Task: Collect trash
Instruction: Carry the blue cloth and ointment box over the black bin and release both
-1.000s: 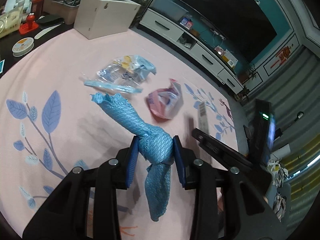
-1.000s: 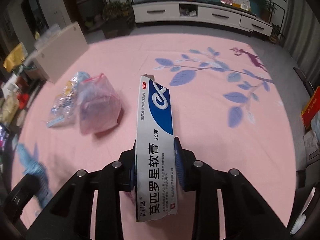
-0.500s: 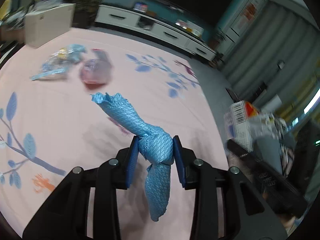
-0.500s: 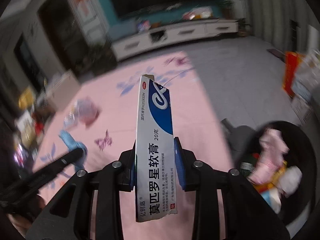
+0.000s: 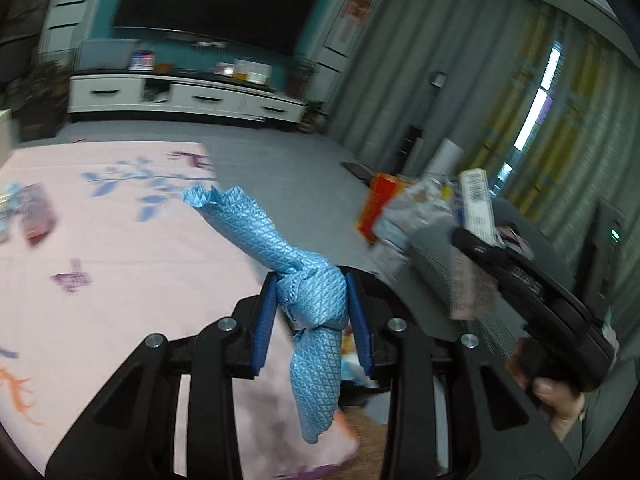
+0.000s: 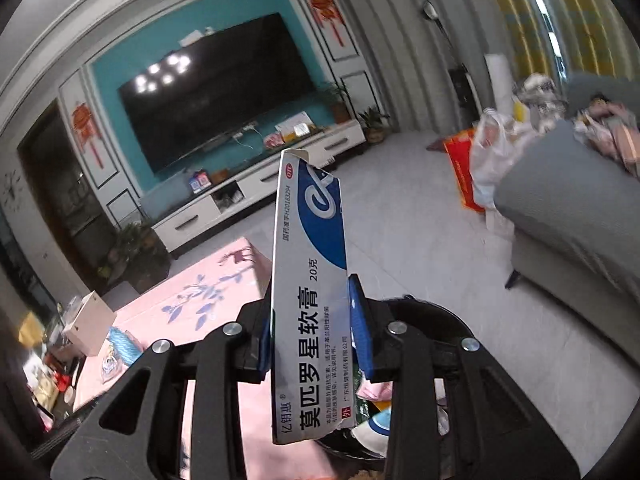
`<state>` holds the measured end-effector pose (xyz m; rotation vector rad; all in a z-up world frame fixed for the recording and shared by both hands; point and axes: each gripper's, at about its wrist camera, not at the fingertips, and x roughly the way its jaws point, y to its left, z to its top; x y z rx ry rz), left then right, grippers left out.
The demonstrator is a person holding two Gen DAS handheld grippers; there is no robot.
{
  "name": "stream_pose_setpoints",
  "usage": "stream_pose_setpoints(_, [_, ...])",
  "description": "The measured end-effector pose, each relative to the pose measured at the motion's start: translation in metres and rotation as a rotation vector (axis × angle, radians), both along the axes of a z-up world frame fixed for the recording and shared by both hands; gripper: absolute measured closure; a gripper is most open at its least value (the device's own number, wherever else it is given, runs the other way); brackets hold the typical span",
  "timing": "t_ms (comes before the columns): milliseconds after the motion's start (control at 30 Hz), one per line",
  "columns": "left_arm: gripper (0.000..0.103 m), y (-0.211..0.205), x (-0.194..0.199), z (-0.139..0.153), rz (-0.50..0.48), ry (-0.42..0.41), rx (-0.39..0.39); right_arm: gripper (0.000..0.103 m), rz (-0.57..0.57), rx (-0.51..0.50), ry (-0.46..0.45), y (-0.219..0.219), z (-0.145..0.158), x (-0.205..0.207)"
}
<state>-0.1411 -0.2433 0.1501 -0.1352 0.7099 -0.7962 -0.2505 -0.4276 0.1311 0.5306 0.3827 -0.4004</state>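
Left tool [image 5: 312, 320] gripping blue wrapper [image 5: 308, 292], right tool [image 6: 314, 332] gripping ointment box [image 6: 308, 300]; nearing bin [image 6: 432, 316]; next, releasing over it.

two grippers: left gripper [image 5: 312, 316], right gripper [image 6: 314, 330]. one knotted blue cloth [image 5: 308, 300]. one flattened ointment box [image 6: 310, 300]. one pink rug [image 5: 112, 248]. one black bin [image 6: 432, 320]. one television [image 6: 216, 96]. one white tv cabinet [image 5: 188, 96]. one grey sofa [image 6: 572, 216]. one white wooden box [image 6: 88, 322]. one hand [image 5: 560, 400]. two red wall ornaments [image 6: 326, 8].
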Motion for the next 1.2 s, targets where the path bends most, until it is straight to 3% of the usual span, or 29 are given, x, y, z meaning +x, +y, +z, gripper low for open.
stream_pose_setpoints(167, [0.068,-0.060,-0.004,-0.026,-0.090,0.067,0.046,0.069,-0.017,0.070,0.047,-0.028,-0.023,0.005])
stream_pose_setpoints(367, [0.068,-0.102,0.008,-0.058,-0.111,0.128,0.103,0.069,-0.020,0.182,0.091,-0.059,-0.056,0.010])
stream_pose_setpoints(667, [0.067,-0.140,0.024,-0.098,-0.139,0.211,0.169,0.068,-0.003,0.269,0.168,-0.075,-0.083,0.022])
stream_pose_setpoints(867, [0.067,-0.152,0.026,-0.107,-0.150,0.244,0.176,0.068,-0.012,0.279,0.199,-0.077,-0.087,0.022])
stream_pose_setpoints(967, [0.049,-0.152,0.024,-0.105,-0.154,0.242,0.171,0.063,-0.016,0.275,0.210,-0.077,-0.087,0.021])
stream_pose_setpoints(1033, [0.027,-0.149,0.024,-0.101,-0.153,0.239,0.152,0.043,-0.016,0.273,0.218,-0.075,-0.085,0.020])
stream_pose_setpoints(1067, [0.021,-0.148,0.024,-0.098,-0.150,0.238,0.146,0.029,-0.018,0.270,0.219,-0.075,-0.085,0.020])
stream_pose_setpoints(1100, [0.013,-0.142,0.025,-0.094,-0.142,0.234,0.136,0.025,-0.021,0.266,0.214,-0.076,-0.084,0.020])
stream_pose_setpoints(1200, [0.009,-0.122,0.028,-0.082,-0.109,0.209,0.127,0.018,-0.032,0.254,0.209,-0.074,-0.080,0.020])
